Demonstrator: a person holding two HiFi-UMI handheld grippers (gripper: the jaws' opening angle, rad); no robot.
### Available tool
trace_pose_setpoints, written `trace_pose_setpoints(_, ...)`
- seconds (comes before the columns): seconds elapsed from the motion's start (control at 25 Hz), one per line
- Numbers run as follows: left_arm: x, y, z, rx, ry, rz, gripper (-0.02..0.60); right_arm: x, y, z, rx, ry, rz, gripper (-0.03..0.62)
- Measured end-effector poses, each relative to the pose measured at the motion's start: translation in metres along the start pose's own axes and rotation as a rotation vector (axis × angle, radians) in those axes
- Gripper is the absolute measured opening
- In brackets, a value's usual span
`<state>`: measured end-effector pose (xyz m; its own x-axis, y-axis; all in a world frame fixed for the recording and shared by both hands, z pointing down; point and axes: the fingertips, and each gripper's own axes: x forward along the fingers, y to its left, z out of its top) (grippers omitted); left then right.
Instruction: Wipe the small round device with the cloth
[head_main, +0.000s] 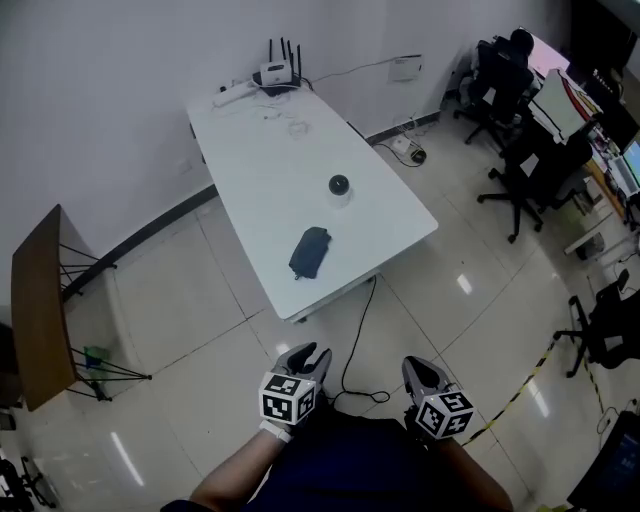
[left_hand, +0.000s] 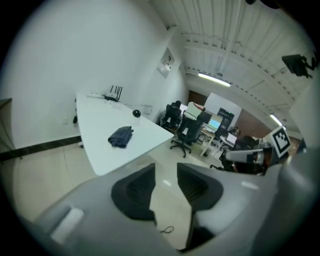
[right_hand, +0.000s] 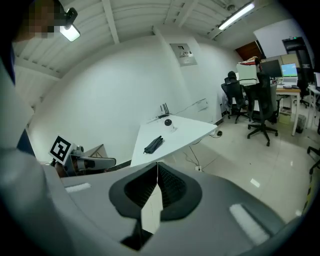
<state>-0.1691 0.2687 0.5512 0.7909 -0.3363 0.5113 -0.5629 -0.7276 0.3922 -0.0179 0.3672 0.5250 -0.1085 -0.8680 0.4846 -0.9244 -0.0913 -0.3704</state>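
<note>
A small round black device (head_main: 339, 185) stands on a white table (head_main: 270, 140), seen also as the round device (left_hand: 136, 113) and the round device (right_hand: 168, 122). A dark blue cloth (head_main: 309, 252) lies crumpled nearer the table's front corner; the cloth (left_hand: 121, 136) and the cloth (right_hand: 153, 144) show in both gripper views. Both grippers hang over the floor well short of the table. My left gripper (head_main: 312, 358) is open with nothing between its jaws (left_hand: 166, 181). My right gripper (head_main: 418, 372) is shut and empty (right_hand: 157, 177).
A router with antennas (head_main: 278, 72) and cables sit at the table's far end. A wooden folding table (head_main: 40, 300) stands at the left. Office chairs (head_main: 520, 170) and desks fill the right side. A black cable (head_main: 352, 360) trails on the tiled floor under the table's corner.
</note>
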Motion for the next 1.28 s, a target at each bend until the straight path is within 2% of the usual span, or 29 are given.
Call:
trace_pose_setpoints(0.12, 0.031, 0.037, 0.039, 0.093, 0.018, -0.026, 0.137, 0.035, 0.009, 0.033, -0.014, -0.004, -0.031, 0.012)
trace_pose_setpoints(0.2, 0.055, 0.063, 0.056, 0.14, 0.035, -0.017, 0.137, 0.054, 0.014, 0.049, -0.028, -0.003, -0.035, 0.012)
trace_pose_setpoints(0.36, 0.102, 0.108, 0.076, 0.195, 0.06, 0.068, 0.173, 0.075, 0.005, 0.059, -0.029, 0.01, -0.042, 0.012)
trace_pose_setpoints(0.48, 0.137, 0.124, 0.079, 0.284, 0.149, 0.14, 0.231, 0.089, -0.014, 0.06, -0.009, 0.037, -0.029, 0.012)
trace_pose_setpoints(0.56, 0.159, 0.13, 0.082, 0.37, 0.206, 0.191, 0.253, 0.105, -0.027, 0.068, -0.022, 0.055, 0.006, 0.012)
trace_pose_setpoints(0.64, 0.18, 0.138, 0.088, 0.423, 0.243, 0.255, 0.267, 0.124, -0.04, 0.085, -0.058, 0.06, 0.054, 0.012)
trace_pose_setpoints(0.76, 0.207, 0.153, 0.089, 0.439, 0.303, 0.346, 0.278, 0.157, -0.062, 0.124, -0.124, 0.039, 0.13, 0.012)
trace_pose_setpoints(0.92, 0.234, 0.16, 0.069, 0.487, 0.45, 0.405, 0.281, 0.194, -0.093, 0.172, -0.152, 0.035, 0.241, 0.012)
trace_pose_setpoints(1.0, 0.237, 0.165, 0.063, 0.462, 0.485, 0.433, 0.242, 0.205, -0.099, 0.186, -0.174, 0.047, 0.308, 0.012)
trace_pose_setpoints(1.16, 0.232, 0.179, 0.061, 0.354, 0.461, 0.47, 0.201, 0.227, -0.098, 0.191, -0.255, 0.102, 0.399, 0.012)
trace_pose_setpoints(1.2, 0.23, 0.183, 0.062, 0.331, 0.446, 0.465, 0.167, 0.232, -0.095, 0.19, -0.256, 0.115, 0.414, 0.012)
trace_pose_setpoints(1.24, 0.228, 0.186, 0.064, 0.282, 0.418, 0.451, 0.121, 0.238, -0.092, 0.189, -0.25, 0.128, 0.428, 0.012)
trace_pose_setpoints(1.28, 0.224, 0.189, 0.07, 0.195, 0.368, 0.428, 0.102, 0.243, -0.088, 0.189, -0.242, 0.138, 0.439, 0.012)
